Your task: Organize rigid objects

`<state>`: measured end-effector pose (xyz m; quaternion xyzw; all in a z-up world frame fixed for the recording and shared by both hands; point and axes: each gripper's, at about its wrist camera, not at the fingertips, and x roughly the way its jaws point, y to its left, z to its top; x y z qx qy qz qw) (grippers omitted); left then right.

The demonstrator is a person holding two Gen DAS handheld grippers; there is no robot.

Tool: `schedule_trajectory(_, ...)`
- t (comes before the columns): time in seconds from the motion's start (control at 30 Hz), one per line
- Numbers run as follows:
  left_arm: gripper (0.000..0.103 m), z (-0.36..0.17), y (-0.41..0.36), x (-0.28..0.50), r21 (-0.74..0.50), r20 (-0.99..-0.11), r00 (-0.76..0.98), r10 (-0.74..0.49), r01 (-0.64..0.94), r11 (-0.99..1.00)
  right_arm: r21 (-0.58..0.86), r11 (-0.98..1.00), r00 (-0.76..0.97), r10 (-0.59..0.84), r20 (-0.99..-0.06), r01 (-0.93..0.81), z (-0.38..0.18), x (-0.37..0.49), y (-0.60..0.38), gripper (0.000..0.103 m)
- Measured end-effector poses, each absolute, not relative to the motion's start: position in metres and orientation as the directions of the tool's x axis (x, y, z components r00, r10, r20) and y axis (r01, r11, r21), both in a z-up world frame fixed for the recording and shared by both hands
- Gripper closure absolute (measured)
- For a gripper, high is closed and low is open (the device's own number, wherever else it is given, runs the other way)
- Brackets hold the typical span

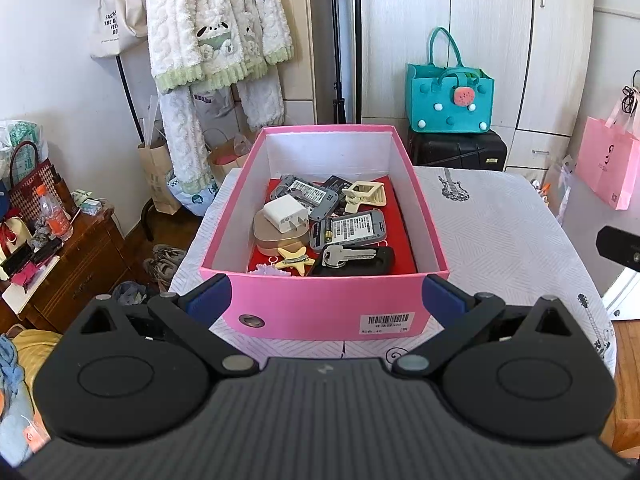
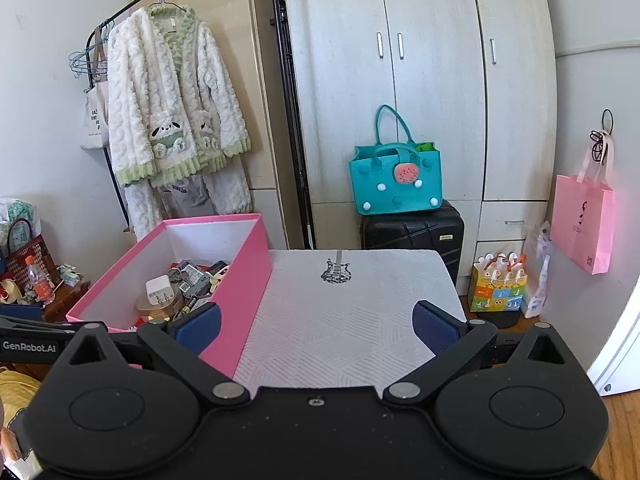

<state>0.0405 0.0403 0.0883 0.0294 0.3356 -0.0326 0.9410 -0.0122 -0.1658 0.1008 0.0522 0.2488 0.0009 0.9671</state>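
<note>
Table [image 1: 500,232] under white chevron-textured cloth with guitar prints. Pink cardboard box [image 1: 320,304], rectangular, white inside, sits on table's left part. Left gripper [image 1: 326,300] spread wide, empty, straddling box's near wall; right gripper [image 2: 316,326] spread wide, empty, over bare cloth beside box. In box: grey phones [image 1: 352,230], black key holder [image 1: 360,260], white cube charger [image 1: 286,214], cream hair claw [image 1: 362,196], yellow star clip [image 1: 294,258].

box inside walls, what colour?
White inside, pink outside: box. Clearest in the left wrist view.
</note>
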Motion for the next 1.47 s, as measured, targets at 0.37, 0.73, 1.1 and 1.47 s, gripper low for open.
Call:
schedule_trajectory(0.37,0.000,0.087,0.040,0.040,0.038,-0.634,0.772,-0.043,0.087,0.995,0.095,0.995,0.868,0.032,-0.495,0.018,0.097,-0.012,-0.165,0.000)
schedule_trajectory(0.73,0.000,0.084,0.036,0.040,0.058,-0.649,0.761,-0.027,0.085,0.995,0.096,0.995,0.864,0.028,-0.502,0.024,0.094,-0.011,-0.168,0.000)
schedule_trajectory(1.1,0.000,0.084,0.032,0.039,0.077,-0.639,0.769,-0.025,0.096,0.992,0.092,0.996,0.861,0.028,-0.507,0.022,0.092,-0.009,-0.168,0.000)
schedule_trajectory(1.47,0.000,0.087,0.028,0.036,0.108,-0.617,0.787,-0.005,0.090,0.990,0.099,0.995,0.859,0.029,-0.510,0.025,0.089,-0.008,-0.169,0.000)
